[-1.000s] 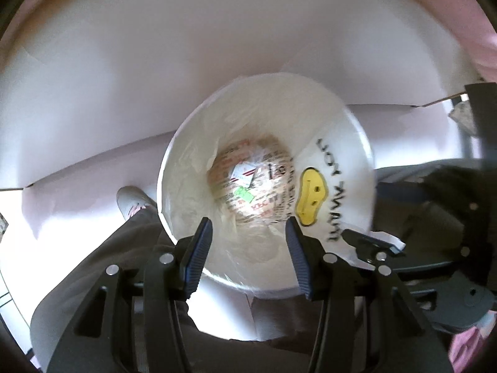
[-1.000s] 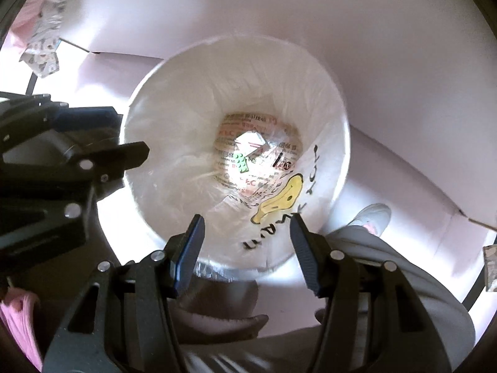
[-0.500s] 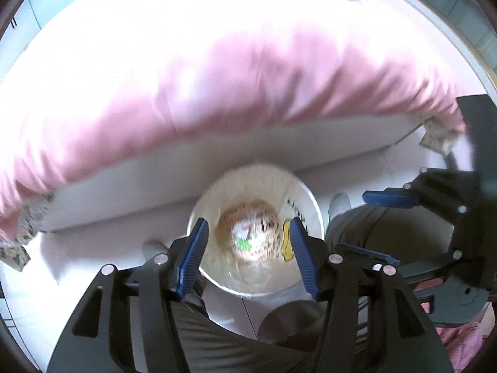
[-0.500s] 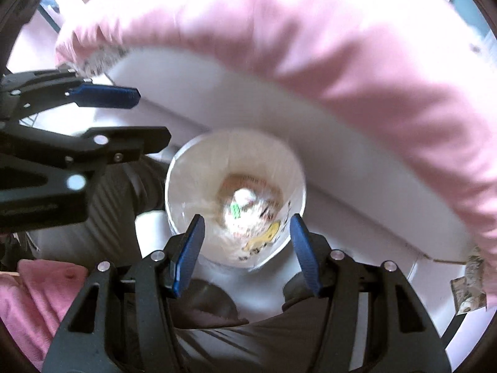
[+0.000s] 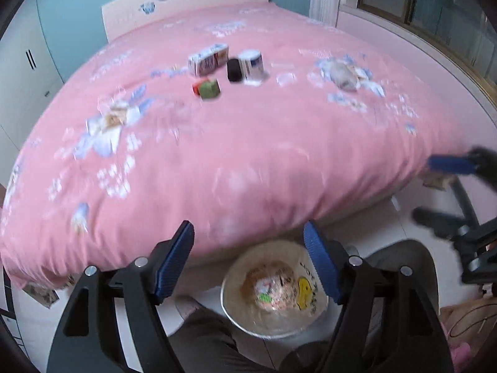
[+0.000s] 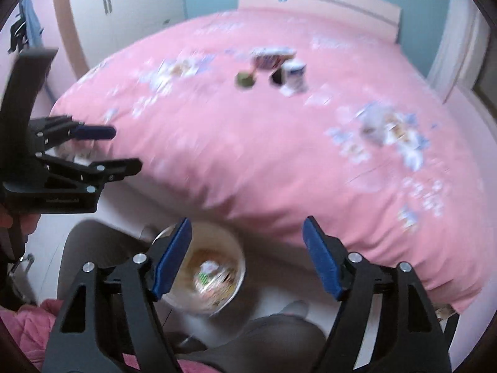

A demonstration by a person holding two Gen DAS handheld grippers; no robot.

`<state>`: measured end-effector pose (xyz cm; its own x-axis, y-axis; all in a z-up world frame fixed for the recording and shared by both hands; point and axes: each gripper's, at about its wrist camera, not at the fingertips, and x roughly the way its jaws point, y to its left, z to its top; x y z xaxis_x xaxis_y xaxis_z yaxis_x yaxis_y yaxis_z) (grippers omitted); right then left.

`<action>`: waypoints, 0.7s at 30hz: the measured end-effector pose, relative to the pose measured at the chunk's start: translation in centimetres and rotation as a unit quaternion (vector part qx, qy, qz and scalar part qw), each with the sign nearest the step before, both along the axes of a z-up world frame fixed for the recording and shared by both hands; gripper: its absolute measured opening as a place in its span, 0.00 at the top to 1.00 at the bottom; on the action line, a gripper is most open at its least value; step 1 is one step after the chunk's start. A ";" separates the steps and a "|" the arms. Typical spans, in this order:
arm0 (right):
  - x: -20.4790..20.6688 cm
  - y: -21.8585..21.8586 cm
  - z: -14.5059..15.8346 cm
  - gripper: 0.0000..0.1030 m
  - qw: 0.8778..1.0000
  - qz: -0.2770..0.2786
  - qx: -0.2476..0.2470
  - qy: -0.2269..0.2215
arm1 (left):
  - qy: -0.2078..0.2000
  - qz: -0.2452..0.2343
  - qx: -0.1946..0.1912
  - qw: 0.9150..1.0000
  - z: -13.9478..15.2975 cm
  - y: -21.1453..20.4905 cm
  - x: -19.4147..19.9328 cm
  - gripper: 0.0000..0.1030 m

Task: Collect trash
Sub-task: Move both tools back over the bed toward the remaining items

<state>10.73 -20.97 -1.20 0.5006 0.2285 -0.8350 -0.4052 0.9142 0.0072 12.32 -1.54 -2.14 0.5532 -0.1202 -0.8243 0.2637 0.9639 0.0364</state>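
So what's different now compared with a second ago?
Both grippers have risen from over the bin and now face the bed. The left gripper and the right gripper have just been opening their jaws, with nothing between them. The bin on the floor, its trash inside, and the items on the bed are unchanged.

The right hand-held gripper (image 6: 247,258), its jaws just opened and empty, hangs over the bin (image 6: 231,250); cartons (image 6: 273,57) lie beyond on the bed (image 6: 279,155).

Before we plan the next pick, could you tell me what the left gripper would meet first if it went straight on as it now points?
Probably the pink quilt near the bed's foot edge, above the waste bin; the left gripper is empty. Depth is unclear.
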 end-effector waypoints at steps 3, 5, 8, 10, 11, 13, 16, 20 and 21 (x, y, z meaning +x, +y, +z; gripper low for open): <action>1.3 -2.0 2.2 0.24 0.999 -0.022 0.002 -0.028 | -0.012 0.002 -0.003 1.000 1.4 -0.1 1.1 0.26; 2.2 -2.9 3.4 0.22 0.999 -0.037 0.008 -0.039 | -0.022 0.004 -0.005 1.000 2.5 -0.4 2.0 0.25; 3.6 -4.3 4.5 0.22 0.997 -0.060 0.018 -0.050 | -0.032 0.007 -0.010 0.999 3.6 -0.4 3.5 0.23; 4.8 -5.2 5.3 0.22 0.995 -0.075 0.026 -0.054 | -0.036 0.010 -0.013 0.999 4.0 -0.4 4.5 0.23; 5.3 -5.5 5.6 0.22 0.995 -0.080 0.028 -0.056 | -0.039 0.013 -0.016 0.999 4.2 -0.3 5.1 0.22; 6.6 -6.3 6.2 0.22 0.993 -0.093 0.030 -0.063 | -0.041 0.016 -0.022 0.999 4.6 -0.3 6.2 0.22; 8.4 -6.9 6.5 0.22 0.992 -0.105 0.035 -0.066 | -0.042 0.022 -0.027 0.999 4.6 -0.2 8.0 0.22; 11.2 -7.6 5.8 0.22 0.990 -0.119 0.038 -0.062 | -0.035 0.027 -0.030 0.999 4.0 -0.3 10.2 0.22; 12.0 -7.8 5.5 0.22 0.990 -0.122 0.039 -0.058 | -0.032 0.028 -0.027 0.999 3.7 -0.4 10.8 0.22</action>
